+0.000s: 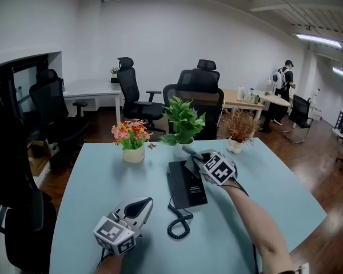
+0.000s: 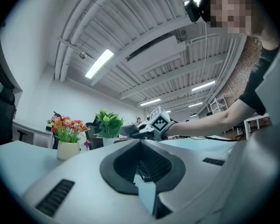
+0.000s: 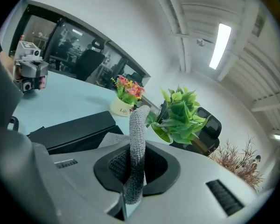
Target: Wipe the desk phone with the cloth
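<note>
A black desk phone [image 1: 186, 185] lies flat on the pale blue table [image 1: 97, 176], its coiled cord [image 1: 179, 225] trailing toward me. My right gripper [image 1: 196, 157] hovers over the phone's far end, shut on a grey knitted cloth [image 1: 188, 150]. In the right gripper view the cloth [image 3: 136, 139] stands as a folded strip pinched between the jaws of that gripper [image 3: 133, 164], with the phone [image 3: 72, 129] just beyond. My left gripper [image 1: 147, 202] rests low at the near left of the phone, apart from it, shut with nothing in it [image 2: 141, 144].
Three pots stand behind the phone: pink and orange flowers [image 1: 132, 142], a green plant [image 1: 183, 122] and a dried brown plant [image 1: 239, 132]. Black office chairs [image 1: 199, 90] ring the table's far side. A person [image 1: 283, 87] stands at a desk far back right.
</note>
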The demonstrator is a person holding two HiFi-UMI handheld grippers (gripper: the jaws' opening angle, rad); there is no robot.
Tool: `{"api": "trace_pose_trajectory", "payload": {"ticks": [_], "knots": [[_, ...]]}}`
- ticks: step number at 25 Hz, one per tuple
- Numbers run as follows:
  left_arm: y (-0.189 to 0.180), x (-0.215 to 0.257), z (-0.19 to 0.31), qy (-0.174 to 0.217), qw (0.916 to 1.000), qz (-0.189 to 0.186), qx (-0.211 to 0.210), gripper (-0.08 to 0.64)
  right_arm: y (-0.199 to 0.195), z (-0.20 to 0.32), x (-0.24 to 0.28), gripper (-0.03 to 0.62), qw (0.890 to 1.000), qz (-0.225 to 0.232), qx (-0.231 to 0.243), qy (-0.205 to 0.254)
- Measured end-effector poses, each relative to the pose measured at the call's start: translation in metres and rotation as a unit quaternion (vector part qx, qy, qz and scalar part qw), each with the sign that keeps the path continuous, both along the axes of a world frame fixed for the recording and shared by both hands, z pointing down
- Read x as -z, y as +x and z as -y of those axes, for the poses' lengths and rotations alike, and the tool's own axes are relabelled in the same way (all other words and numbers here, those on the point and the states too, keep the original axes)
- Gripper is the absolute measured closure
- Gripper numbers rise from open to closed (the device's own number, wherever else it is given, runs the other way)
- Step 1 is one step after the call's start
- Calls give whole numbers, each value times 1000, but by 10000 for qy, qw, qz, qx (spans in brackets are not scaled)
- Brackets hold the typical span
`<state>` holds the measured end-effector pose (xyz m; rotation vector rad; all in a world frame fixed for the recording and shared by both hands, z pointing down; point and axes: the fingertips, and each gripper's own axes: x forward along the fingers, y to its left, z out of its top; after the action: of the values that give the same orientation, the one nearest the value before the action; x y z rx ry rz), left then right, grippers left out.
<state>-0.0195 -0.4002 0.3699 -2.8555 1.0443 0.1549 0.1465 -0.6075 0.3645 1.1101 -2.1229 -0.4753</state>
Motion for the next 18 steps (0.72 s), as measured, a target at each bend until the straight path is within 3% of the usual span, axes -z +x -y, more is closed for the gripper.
{"api": "trace_pose_trajectory", "payload": {"ticks": [5,10,18], "knots": [[-4,-4,3,62,10000,55,-3,551,-1,-7,-21,597,9993,-237,195,-205],[-2,-4,2,0,10000,62,0,551,-1,-68,-52,598,9959,-620,575,-324],[7,-12,-6,-104,9999,132,-19,551,20,-156,-92,597,9940,-562,769,-541]]}}
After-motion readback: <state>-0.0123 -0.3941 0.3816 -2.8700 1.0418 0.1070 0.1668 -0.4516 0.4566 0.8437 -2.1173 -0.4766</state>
